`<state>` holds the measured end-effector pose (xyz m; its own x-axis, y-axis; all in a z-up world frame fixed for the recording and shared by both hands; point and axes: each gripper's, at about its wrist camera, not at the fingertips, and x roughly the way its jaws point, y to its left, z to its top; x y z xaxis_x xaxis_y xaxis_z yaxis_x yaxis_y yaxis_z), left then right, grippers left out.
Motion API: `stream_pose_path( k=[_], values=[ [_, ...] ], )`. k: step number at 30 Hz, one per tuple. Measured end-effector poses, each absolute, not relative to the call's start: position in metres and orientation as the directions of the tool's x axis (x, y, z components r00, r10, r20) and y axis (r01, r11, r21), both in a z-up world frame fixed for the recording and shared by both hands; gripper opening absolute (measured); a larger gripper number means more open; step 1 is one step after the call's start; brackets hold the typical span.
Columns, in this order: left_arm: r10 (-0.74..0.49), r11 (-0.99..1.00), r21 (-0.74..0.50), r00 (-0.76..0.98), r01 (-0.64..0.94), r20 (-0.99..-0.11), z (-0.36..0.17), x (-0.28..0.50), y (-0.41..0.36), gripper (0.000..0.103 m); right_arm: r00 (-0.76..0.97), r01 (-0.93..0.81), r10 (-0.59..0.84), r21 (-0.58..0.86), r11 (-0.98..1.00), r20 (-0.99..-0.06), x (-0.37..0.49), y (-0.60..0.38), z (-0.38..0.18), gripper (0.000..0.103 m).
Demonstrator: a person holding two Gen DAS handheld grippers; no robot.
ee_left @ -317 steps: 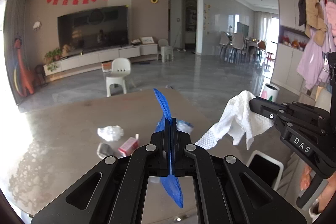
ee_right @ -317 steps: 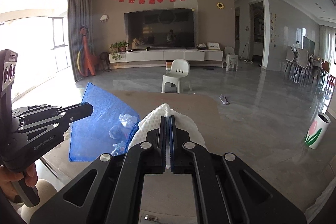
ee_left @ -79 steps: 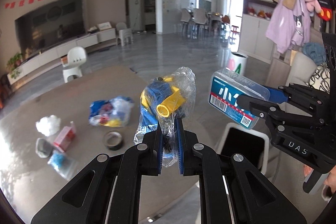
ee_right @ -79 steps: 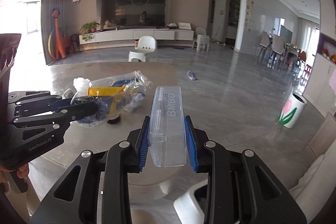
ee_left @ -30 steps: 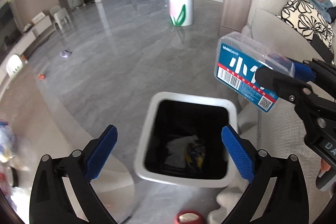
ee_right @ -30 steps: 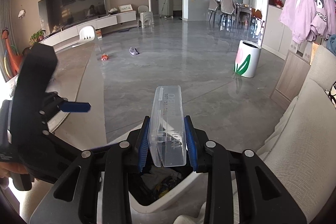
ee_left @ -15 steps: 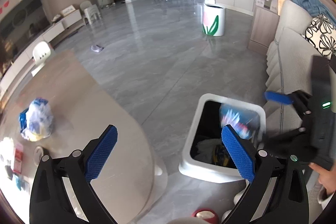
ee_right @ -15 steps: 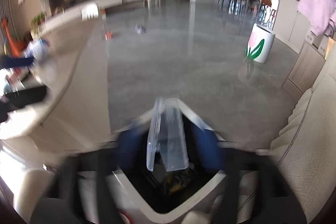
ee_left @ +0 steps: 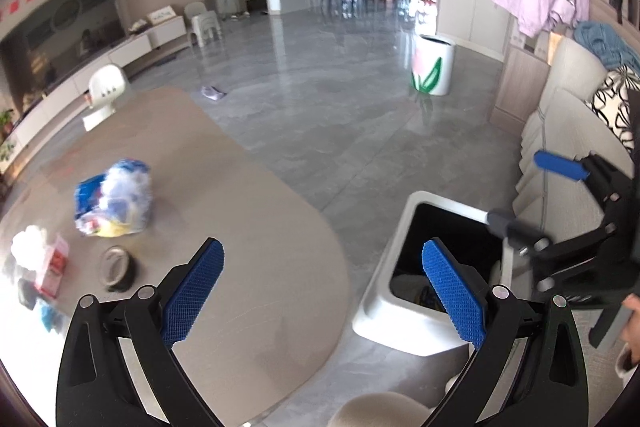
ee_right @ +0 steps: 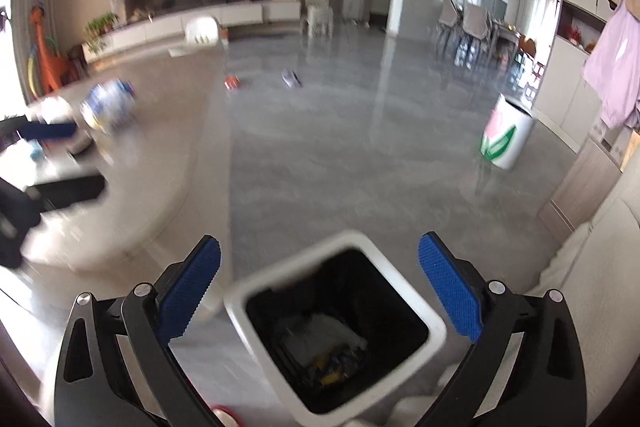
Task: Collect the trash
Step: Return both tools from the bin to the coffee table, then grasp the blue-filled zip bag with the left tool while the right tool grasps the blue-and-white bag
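Note:
My left gripper [ee_left: 323, 291] is open and holds nothing; it hangs over the table's [ee_left: 248, 235] rounded end, just left of the white bin [ee_left: 404, 227] with a black liner. On the table lie a plastic bag of blue and yellow scraps [ee_left: 114, 199], a tape roll [ee_left: 116, 267], a red-and-white carton [ee_left: 52, 263] and a white crumpled tissue [ee_left: 26, 247]. My right gripper [ee_right: 319, 291] is open and holds nothing, directly above the bin [ee_right: 436, 327]. Paper and yellow scraps [ee_right: 324, 343] lie at the bin's bottom. The right gripper [ee_left: 520, 191] also shows over the bin's far corner.
A beige sofa [ee_left: 560, 131] stands right behind the bin. A white tulip-printed bin [ee_left: 434, 71] stands further off on the grey floor. A small white chair [ee_left: 106, 91] is past the table. Small items [ee_right: 290, 78] lie on the floor.
The right jaws opened and the clear plastic box fell out of them into the bin. My left gripper swung away from the bin, back toward the table, still open.

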<state>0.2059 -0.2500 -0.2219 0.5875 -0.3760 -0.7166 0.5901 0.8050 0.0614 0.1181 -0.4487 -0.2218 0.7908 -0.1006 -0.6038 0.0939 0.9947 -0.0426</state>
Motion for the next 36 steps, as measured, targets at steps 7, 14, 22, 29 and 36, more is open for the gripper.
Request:
stream_pose_path(
  k=[7, 14, 22, 29, 36],
  values=[
    [-0.334, 0.865, 0.054, 0.652, 0.499, -0.68, -0.201, 0.208, -0.191, 0.098, 0.852, -0.012, -0.019, -0.056, 0.998, -0.523, 0.128, -0.396, -0.18, 0.099],
    [-0.254, 0.923, 0.053, 0.71, 0.38, -0.657, -0.183, 0.206, -0.123, 0.098, 0.866, -0.145, 0.091, -0.071, 0.987, -0.492, 0.144, -0.332, -0.161, 0.099],
    [-0.145, 0.976, 0.031, 0.753, 0.215, -0.642, -0.182, 0.211, -0.041, 0.098, 0.86, -0.253, 0.18, -0.092, 0.963, -0.476, 0.156, -0.271, -0.151, 0.099],
    [-0.132, 0.987, -0.017, 0.753, 0.158, -0.645, -0.197, 0.226, 0.008, 0.098, 0.85, -0.3, 0.206, -0.125, 0.946, -0.484, 0.179, -0.219, -0.155, 0.099],
    [-0.127, 0.991, -0.045, 0.741, 0.13, -0.659, -0.217, 0.257, 0.046, 0.098, 0.836, -0.323, 0.231, -0.106, 0.94, -0.499, 0.208, -0.182, -0.163, 0.099]
  ],
)
